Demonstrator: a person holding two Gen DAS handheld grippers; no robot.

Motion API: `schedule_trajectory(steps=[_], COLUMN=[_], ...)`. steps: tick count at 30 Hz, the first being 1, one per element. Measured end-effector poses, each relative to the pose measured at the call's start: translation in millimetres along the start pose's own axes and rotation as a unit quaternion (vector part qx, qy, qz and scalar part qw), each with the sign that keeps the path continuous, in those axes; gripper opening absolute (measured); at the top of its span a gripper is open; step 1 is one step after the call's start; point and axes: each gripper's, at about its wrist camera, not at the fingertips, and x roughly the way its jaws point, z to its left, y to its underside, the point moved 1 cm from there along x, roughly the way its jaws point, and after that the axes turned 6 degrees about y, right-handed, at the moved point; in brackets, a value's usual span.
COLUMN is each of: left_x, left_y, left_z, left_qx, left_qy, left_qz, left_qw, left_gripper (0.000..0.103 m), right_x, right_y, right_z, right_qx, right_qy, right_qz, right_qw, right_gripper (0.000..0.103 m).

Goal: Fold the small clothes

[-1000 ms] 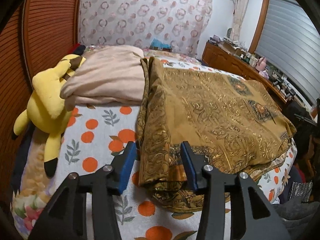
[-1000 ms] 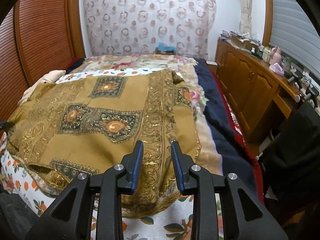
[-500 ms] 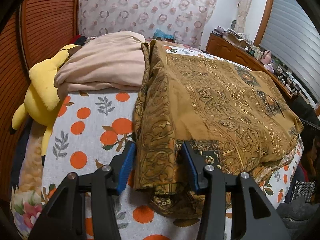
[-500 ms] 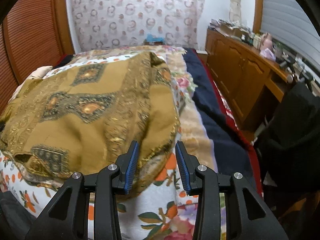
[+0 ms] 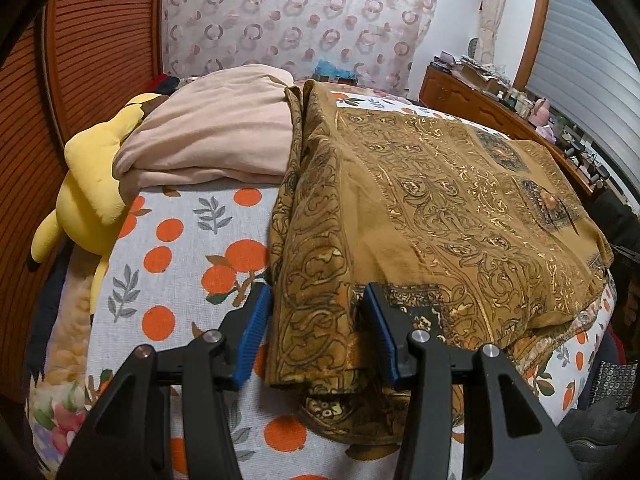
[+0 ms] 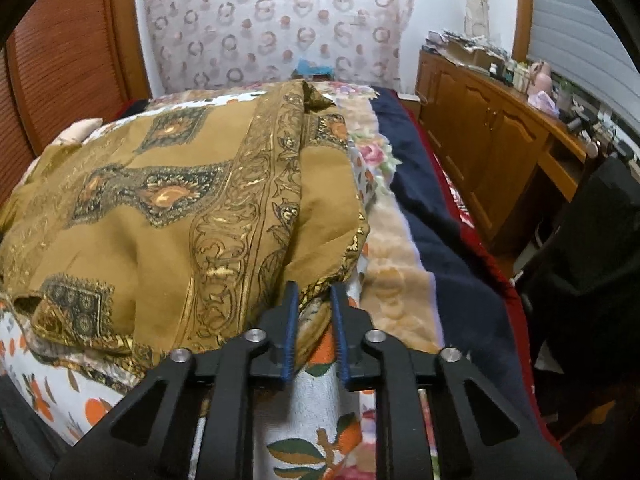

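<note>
The right hand-held gripper [image 6: 314, 300] is closing on the near corner of the brown cloth [image 6: 168, 216]; the left hand-held gripper [image 5: 318, 312] stands spread astride its other corner. The cloth lies doubled on the bed [image 5: 180, 240], further folds probably remaining.

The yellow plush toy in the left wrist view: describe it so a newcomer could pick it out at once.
Start at the bed with the orange-dotted sheet, then go to its left edge by the wooden wall. The plush toy lies there, against a beige blanket. It is the only bright yellow, stuffed thing.
</note>
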Motion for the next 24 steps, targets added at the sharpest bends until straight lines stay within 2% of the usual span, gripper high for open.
schedule_trajectory(steps=[3,7,12,16,24], left_x=[1,1,1,1,1], left_y=[0,0,0,0,1], left_z=[-1,-1,-2,-2,-3], left_qx=[0.001,0.004,0.004,0.003,0.003], left_qy=[-0.002,-0.004,-0.004,-0.006,-0.008], left_qz=[-0.001,-0.001,-0.002,-0.006,-0.008], left_qw=[1.0000,1.0000,1.0000,1.0000,0.9999], left_gripper=[0.048,0.048,0.048,0.048,0.049], right_x=[-2,-9,-26,-39,-54], right_y=[2,4,7,8,-6], right_z=[-1,-1,-2,-8,-9], right_qx=[-0.008,-0.017,-0.040,-0.036,-0.010], right_qy=[-0.003,0.003,0.013,0.026,0.010], right_qz=[0.000,-0.005,-0.003,-0.009,-0.041], right_qw=[1.000,1.000,0.999,0.999,0.999], right_gripper=[0.003,0.000,0.000,0.000,0.000])
